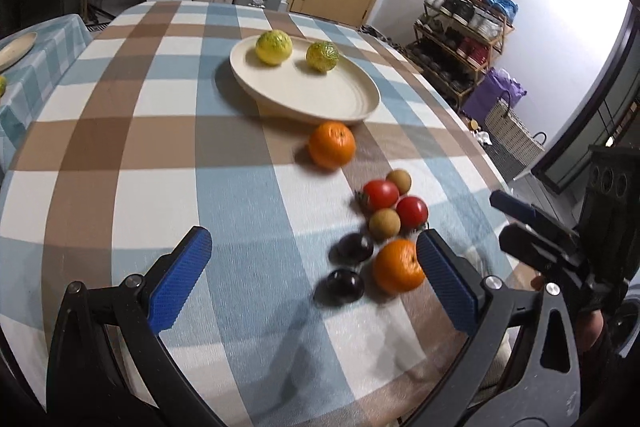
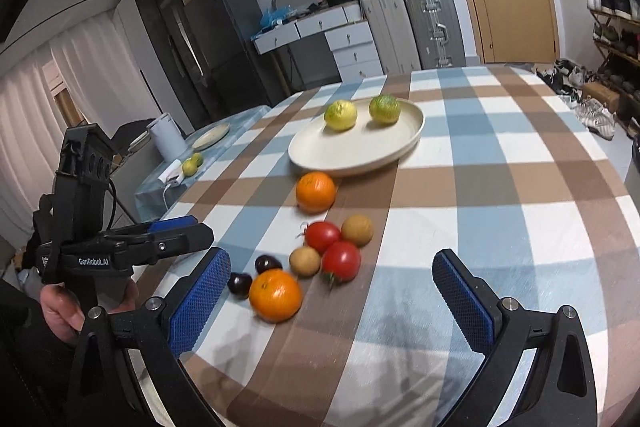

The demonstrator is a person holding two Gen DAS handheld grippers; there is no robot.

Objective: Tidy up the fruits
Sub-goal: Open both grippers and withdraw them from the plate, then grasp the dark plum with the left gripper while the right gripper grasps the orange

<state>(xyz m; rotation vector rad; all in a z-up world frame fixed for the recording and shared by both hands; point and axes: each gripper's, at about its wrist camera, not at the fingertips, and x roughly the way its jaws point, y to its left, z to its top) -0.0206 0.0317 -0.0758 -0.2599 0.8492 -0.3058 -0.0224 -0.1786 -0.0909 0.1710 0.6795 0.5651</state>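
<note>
My left gripper [image 1: 312, 267] hangs spread wide and empty above the surface [image 1: 120, 155]; the cream plate [image 1: 320, 95] carries two yellow-green citrus [image 1: 273, 47]; nearer me than the plate lie an orange [image 1: 332, 144], tomatoes [image 1: 381, 194] and dark plums [image 1: 345, 286]; my right gripper [image 2: 332, 287] is likewise released, holding nothing.

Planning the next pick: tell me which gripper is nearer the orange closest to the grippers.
Left, though it is close. The left gripper is open with its right finger beside the near orange; the right gripper, also open, has it just ahead of its left finger.
</note>
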